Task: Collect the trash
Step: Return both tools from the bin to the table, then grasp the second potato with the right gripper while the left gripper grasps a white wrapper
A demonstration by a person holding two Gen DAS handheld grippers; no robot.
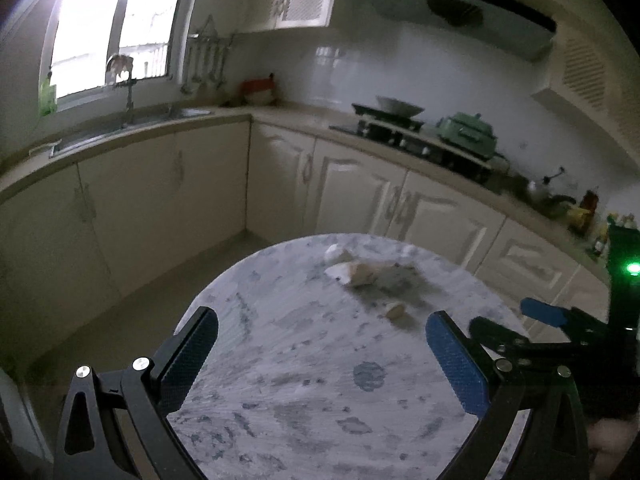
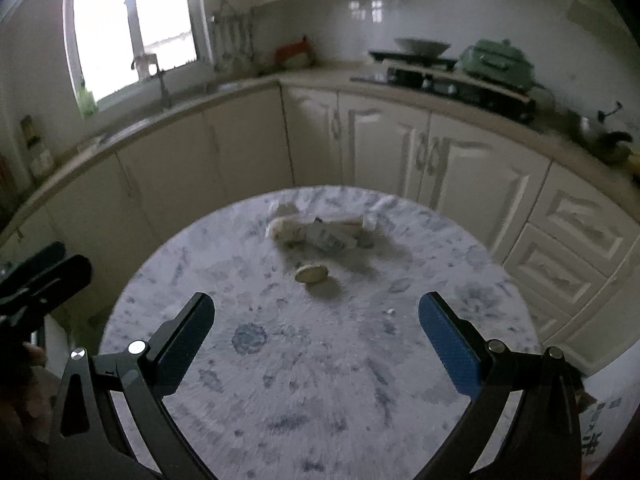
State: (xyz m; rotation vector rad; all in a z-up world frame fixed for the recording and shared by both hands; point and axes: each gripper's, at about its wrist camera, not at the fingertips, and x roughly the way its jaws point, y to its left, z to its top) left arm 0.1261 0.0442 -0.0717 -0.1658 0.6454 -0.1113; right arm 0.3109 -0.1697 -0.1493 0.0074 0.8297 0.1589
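A round marble-patterned table [image 1: 304, 380] [image 2: 320, 380] carries a small heap of trash at its far side: crumpled pale wrappers and tissue [image 1: 360, 270] [image 2: 316, 232]. A small round yellowish piece [image 1: 395, 310] [image 2: 312, 274] lies nearer, apart from the heap. My left gripper [image 1: 322, 330] is open and empty above the near half of the table. My right gripper [image 2: 316, 316] is open and empty, just short of the round piece. The right gripper's blue-padded fingers [image 1: 544, 314] also show at the right edge of the left wrist view.
White kitchen cabinets [image 2: 400, 152] wrap around behind the table. The counter holds a sink with a tap [image 1: 128, 108] under a bright window, a stove with a wok [image 1: 396, 114] and a green pot [image 1: 468, 132]. Floor lies left of the table.
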